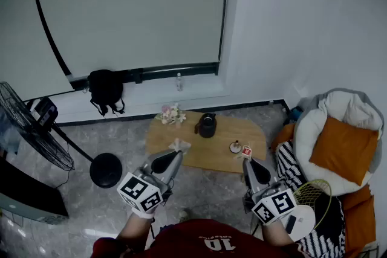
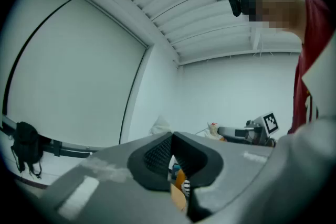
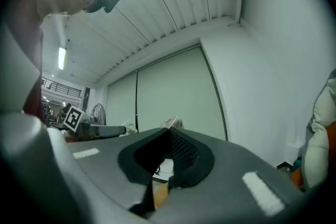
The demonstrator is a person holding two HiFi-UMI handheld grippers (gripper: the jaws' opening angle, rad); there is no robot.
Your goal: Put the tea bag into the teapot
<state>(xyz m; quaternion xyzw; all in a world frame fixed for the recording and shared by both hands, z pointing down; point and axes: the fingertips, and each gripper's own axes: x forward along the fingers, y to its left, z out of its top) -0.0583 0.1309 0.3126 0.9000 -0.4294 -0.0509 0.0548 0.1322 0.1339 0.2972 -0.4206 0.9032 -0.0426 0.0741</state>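
Observation:
A black teapot [image 1: 207,125] stands on the low wooden table [image 1: 211,157], far below and ahead of both grippers. My left gripper [image 1: 178,151] is shut, and a white crumpled piece that looks like the tea bag [image 1: 179,144] sticks out of its tip [image 2: 160,125]. My right gripper [image 1: 247,159] is shut on a small red and white packet [image 1: 246,151], which the left gripper view [image 2: 212,129] and the right gripper view [image 3: 171,123] both show at its tip. Both grippers are held high, short of the table's near edge.
A bunch of flowers [image 1: 172,113] lies at the table's far left, and a small round cup [image 1: 235,146] stands near its right end. A standing fan [image 1: 30,130] is on the left. A white chair with an orange cushion [image 1: 344,148] is on the right. A black bag [image 1: 106,90] rests against the wall.

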